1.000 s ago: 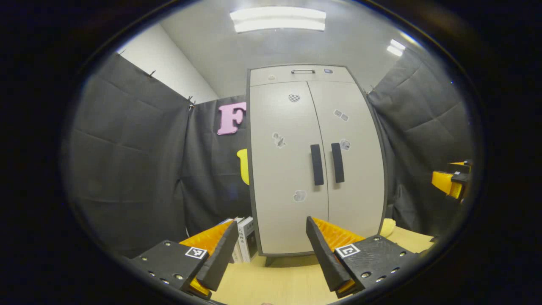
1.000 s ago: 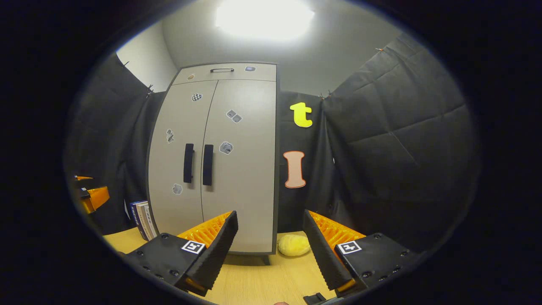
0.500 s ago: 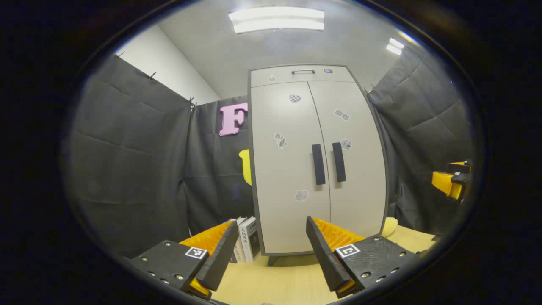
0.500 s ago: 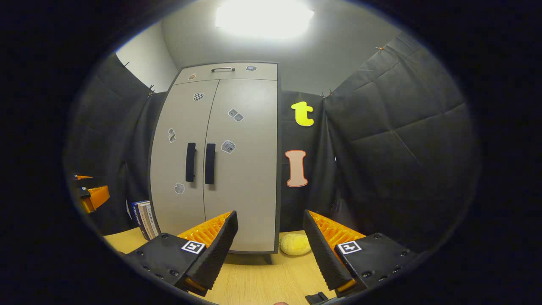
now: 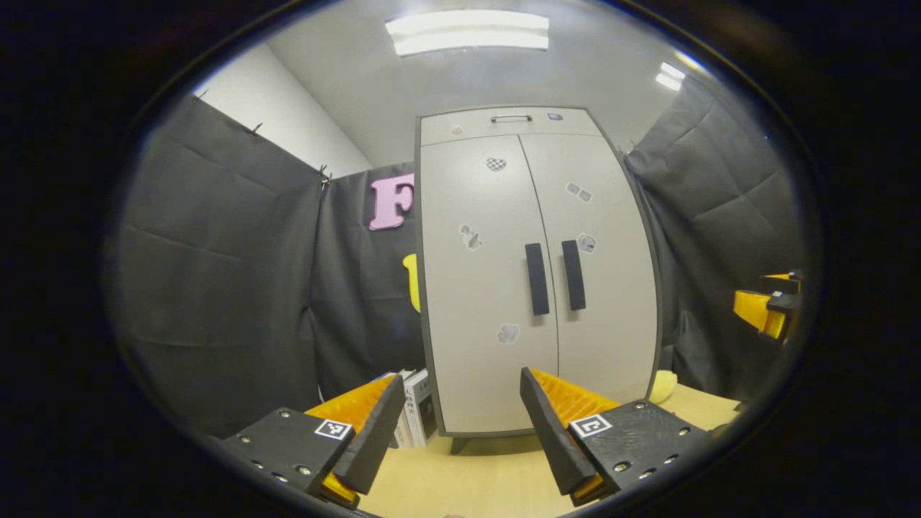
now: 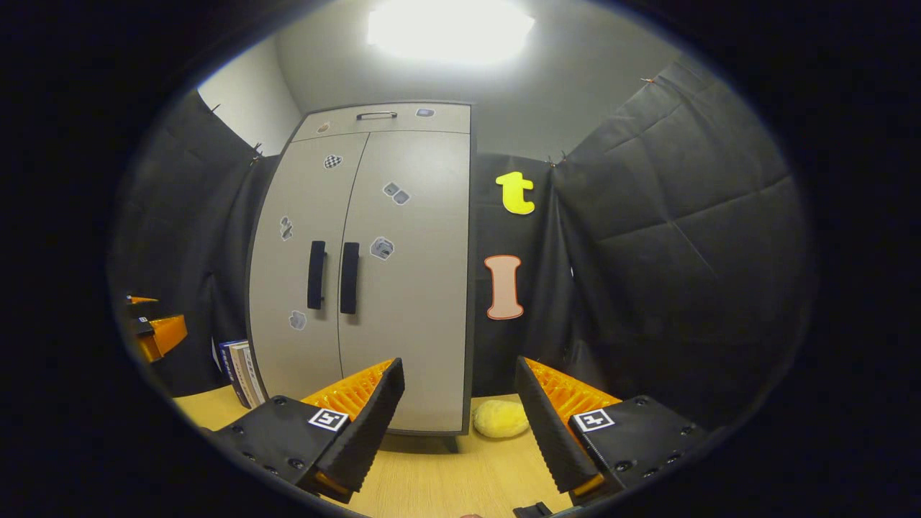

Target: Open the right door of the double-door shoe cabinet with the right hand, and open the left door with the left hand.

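A tall pale grey shoe cabinet (image 5: 532, 273) (image 6: 374, 273) stands on the wooden table with both doors closed. Each door carries a dark vertical handle: the left door's handle (image 5: 537, 278) (image 6: 316, 275) and the right door's handle (image 5: 573, 275) (image 6: 350, 278) sit side by side at the centre seam. My left gripper (image 5: 460, 414) is open, some way in front of the cabinet's lower left door. My right gripper (image 6: 460, 414) is open too, facing the cabinet's lower right corner. The right gripper (image 5: 766, 309) also appears far right in the left gripper view, and the left gripper (image 6: 155, 331) far left in the right gripper view.
Several books (image 5: 414, 406) (image 6: 241, 370) stand upright at the cabinet's left side. A yellow plush ball (image 6: 501, 419) (image 5: 660, 386) lies on the wooden table (image 6: 432, 475) at the cabinet's right corner. Black cloth walls close in on both sides. A small drawer with a metal pull (image 5: 511, 119) tops the cabinet.
Both views shifted only slightly; the cabinet drifted a little right, then back left in the frame. Doors stay closed and both grippers stay open.
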Tool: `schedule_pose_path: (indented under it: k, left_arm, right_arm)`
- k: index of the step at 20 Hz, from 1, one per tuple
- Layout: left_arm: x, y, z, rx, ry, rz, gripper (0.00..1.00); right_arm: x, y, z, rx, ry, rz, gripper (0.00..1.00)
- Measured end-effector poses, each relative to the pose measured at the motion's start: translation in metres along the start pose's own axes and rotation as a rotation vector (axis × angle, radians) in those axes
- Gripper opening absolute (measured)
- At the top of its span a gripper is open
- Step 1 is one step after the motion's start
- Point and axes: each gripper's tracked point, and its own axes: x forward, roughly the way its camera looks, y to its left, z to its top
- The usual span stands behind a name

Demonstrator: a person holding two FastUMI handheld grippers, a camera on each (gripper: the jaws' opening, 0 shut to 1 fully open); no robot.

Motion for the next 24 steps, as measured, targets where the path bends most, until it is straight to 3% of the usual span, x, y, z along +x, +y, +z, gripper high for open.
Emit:
schedule_pose_path:
  k: [8,11,24]
  left_arm:
    - [0.002,-0.029,-0.011,0.006,0.018,0.077,0.94]
    - [0.006,-0.036,-0.011,0.014,0.026,0.089,0.94]
    - [0.064,0.004,-0.031,0.005,0.024,0.073,0.94]
  right_arm:
    - [0.031,0.003,0.0,0.047,-0.011,0.138,0.98]
    - [0.046,0.003,0.003,0.056,-0.012,0.157,0.97]
    - [0.132,0.084,0.042,0.156,-0.016,0.232,0.97]
